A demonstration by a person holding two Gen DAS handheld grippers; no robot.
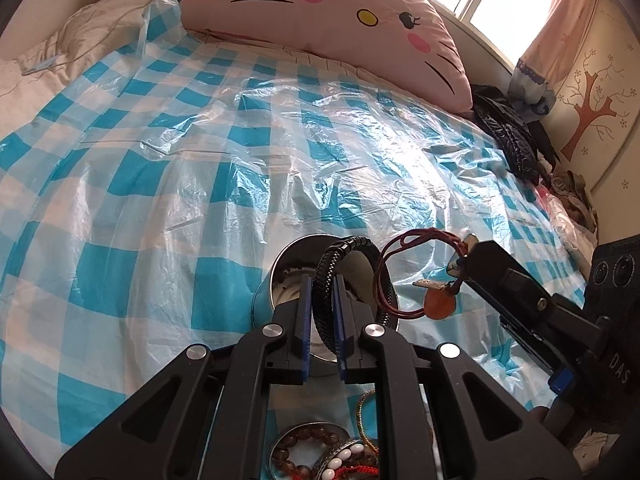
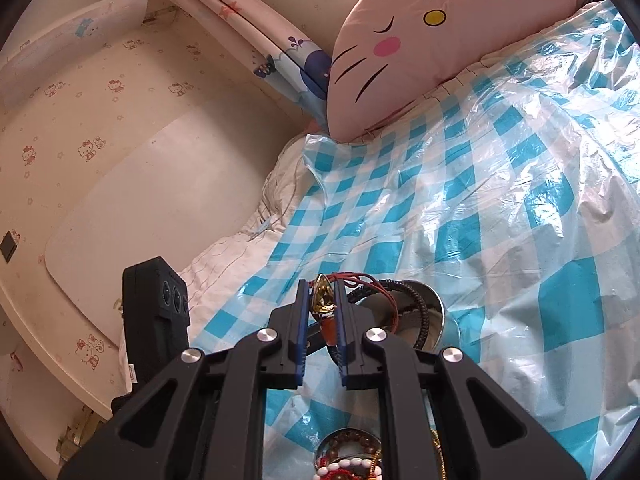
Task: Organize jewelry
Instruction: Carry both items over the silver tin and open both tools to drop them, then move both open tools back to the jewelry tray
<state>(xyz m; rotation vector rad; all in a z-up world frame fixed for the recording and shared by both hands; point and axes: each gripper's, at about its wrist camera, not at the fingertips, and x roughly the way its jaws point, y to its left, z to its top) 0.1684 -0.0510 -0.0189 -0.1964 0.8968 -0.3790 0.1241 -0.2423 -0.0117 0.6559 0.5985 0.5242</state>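
Observation:
My left gripper [image 1: 323, 292] is shut on a black braided leather bracelet [image 1: 325, 280] and holds it over a round steel bowl [image 1: 267, 292] on the bed. My right gripper [image 2: 323, 300] is shut on a red cord necklace [image 1: 384, 276] with a gold and orange pendant [image 2: 323, 296], just right of the bowl; the cord loop hangs beside the bowl's rim [image 2: 438, 300]. The right gripper's fingers [image 1: 496, 264] show in the left wrist view. A pile of beaded bracelets [image 1: 320, 452] lies below the grippers, also in the right wrist view [image 2: 352, 456].
The bed has a blue-and-white checked plastic sheet [image 1: 200, 168]. A pink cat-face pillow [image 1: 320, 12] lies at the back. Black clothing [image 1: 508, 132] is heaped at the right by the wall. A white quilt [image 2: 236, 256] edges the sheet.

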